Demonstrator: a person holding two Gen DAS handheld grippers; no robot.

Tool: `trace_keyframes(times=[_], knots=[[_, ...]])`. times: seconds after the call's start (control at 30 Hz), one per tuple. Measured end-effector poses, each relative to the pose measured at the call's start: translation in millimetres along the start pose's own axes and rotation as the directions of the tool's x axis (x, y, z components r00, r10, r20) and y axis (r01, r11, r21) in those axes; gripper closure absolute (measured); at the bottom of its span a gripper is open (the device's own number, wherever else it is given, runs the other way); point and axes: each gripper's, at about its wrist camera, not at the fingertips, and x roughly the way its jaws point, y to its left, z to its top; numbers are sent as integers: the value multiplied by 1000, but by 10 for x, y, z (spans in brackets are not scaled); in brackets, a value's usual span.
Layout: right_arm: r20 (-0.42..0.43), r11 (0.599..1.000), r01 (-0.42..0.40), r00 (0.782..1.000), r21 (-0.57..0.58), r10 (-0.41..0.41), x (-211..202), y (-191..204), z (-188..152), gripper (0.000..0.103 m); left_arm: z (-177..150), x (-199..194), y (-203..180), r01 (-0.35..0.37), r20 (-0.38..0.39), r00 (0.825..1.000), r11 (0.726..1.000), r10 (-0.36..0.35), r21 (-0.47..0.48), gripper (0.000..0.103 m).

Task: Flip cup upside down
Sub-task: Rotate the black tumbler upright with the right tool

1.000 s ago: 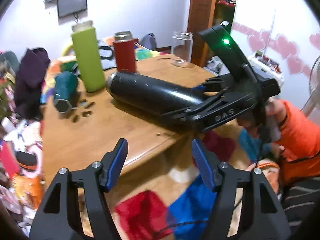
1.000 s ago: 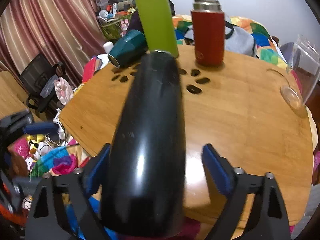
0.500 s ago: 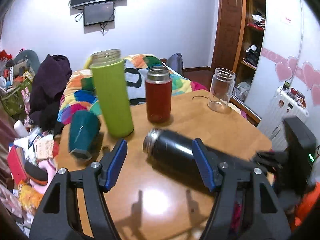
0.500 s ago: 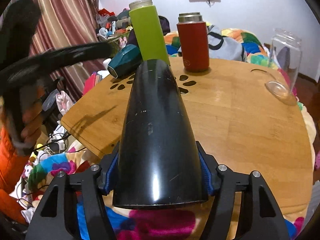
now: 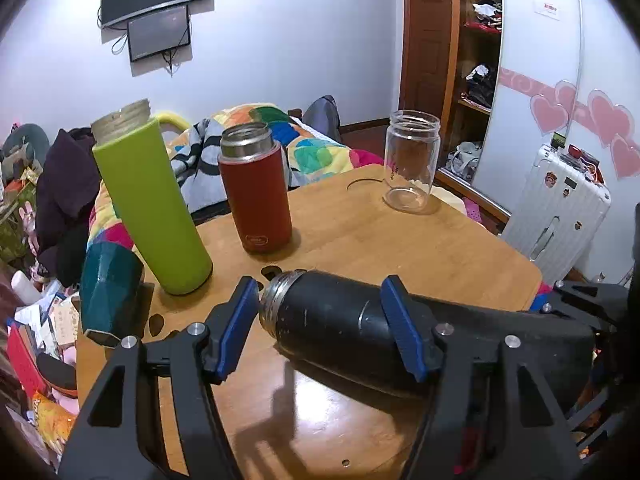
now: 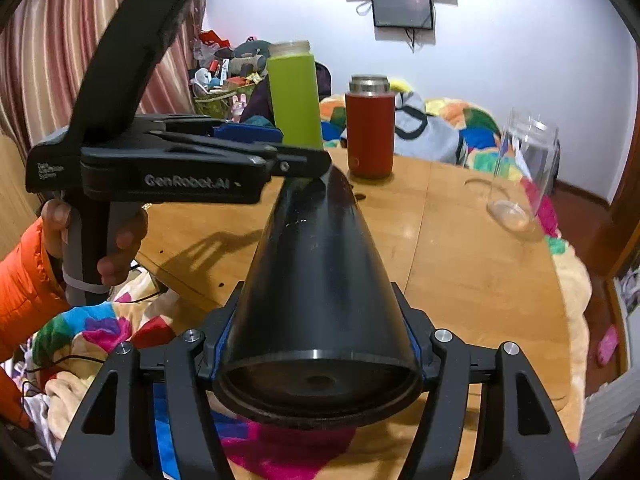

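Note:
The black flask (image 5: 336,320) is held level above the wooden table (image 5: 400,240), its steel mouth pointing left in the left wrist view. My right gripper (image 6: 316,344) is shut on its base end (image 6: 316,288). My left gripper (image 5: 320,328) is open, its blue pads (image 5: 236,324) standing either side of the flask's mouth end without touching it. In the right wrist view the left gripper (image 6: 280,152) reaches in from the left over the far end of the flask.
On the table stand a green bottle (image 5: 150,204), a red flask (image 5: 256,188) and a clear glass jar (image 5: 412,160). A teal cup (image 5: 108,292) lies on its side at the left edge. A white suitcase (image 5: 560,208) stands to the right.
My left gripper has come up over the table and closed in around the flask's mouth end. My right gripper, open a second ago, has shut on the flask's base.

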Motion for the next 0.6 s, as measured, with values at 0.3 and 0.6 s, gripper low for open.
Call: trace_keyframes(times=[0.3,0.6], knots=[[67,999,16,998,-46,-13,-193,79,188,42,108,-34,60,58,23,998,996,-57,-66,44],[147,999,18,989,-37,-12,-282,29,429,42,154,-153,127,66,61,996,994,-61,-82,46]])
